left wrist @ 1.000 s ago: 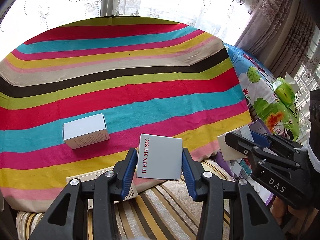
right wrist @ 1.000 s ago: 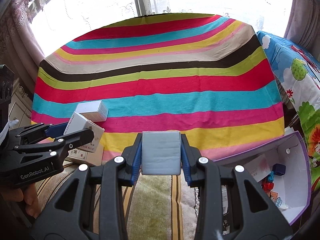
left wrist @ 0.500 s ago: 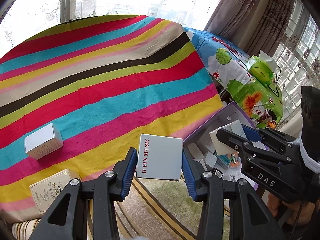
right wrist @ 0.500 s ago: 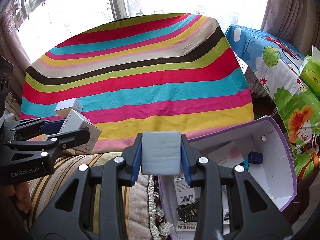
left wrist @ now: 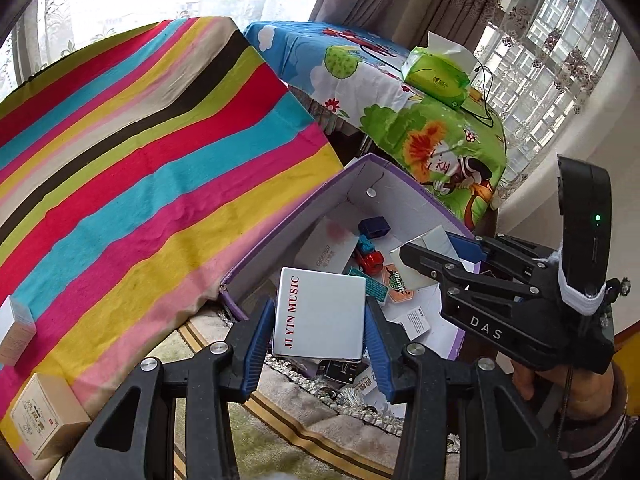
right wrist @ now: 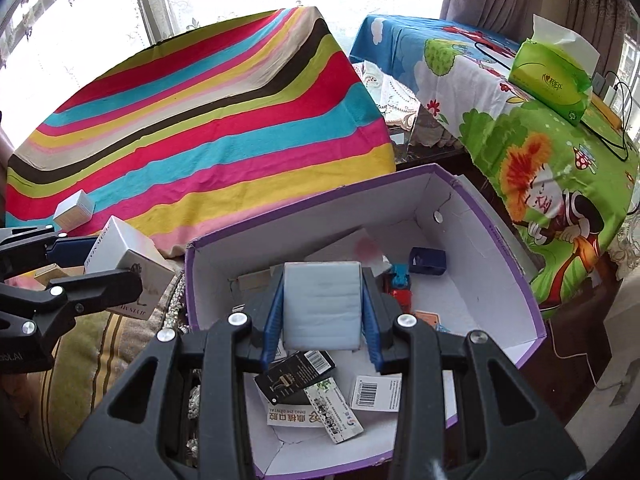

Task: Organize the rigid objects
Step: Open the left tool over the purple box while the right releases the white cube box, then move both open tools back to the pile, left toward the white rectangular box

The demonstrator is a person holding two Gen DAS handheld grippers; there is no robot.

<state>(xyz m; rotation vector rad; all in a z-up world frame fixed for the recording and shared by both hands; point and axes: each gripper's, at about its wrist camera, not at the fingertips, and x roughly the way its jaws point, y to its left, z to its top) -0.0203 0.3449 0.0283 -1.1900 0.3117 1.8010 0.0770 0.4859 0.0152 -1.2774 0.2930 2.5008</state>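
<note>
Over the purple-rimmed box (right wrist: 500, 236), my right gripper (right wrist: 322, 312) clamps a pale grey block (right wrist: 322, 306); my left gripper (left wrist: 320, 320) pinches the white JI YIN MUSIC box (left wrist: 320, 316) at its near-left corner.

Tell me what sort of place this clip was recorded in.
Probably a lived-in room at home, not a lab. Lace-curtained windows with heavy drapes, a striped blanket over a table or bed, a cartoon-print cloth with a green tissue pack, and a purple-edged storage box of household oddments.
</note>
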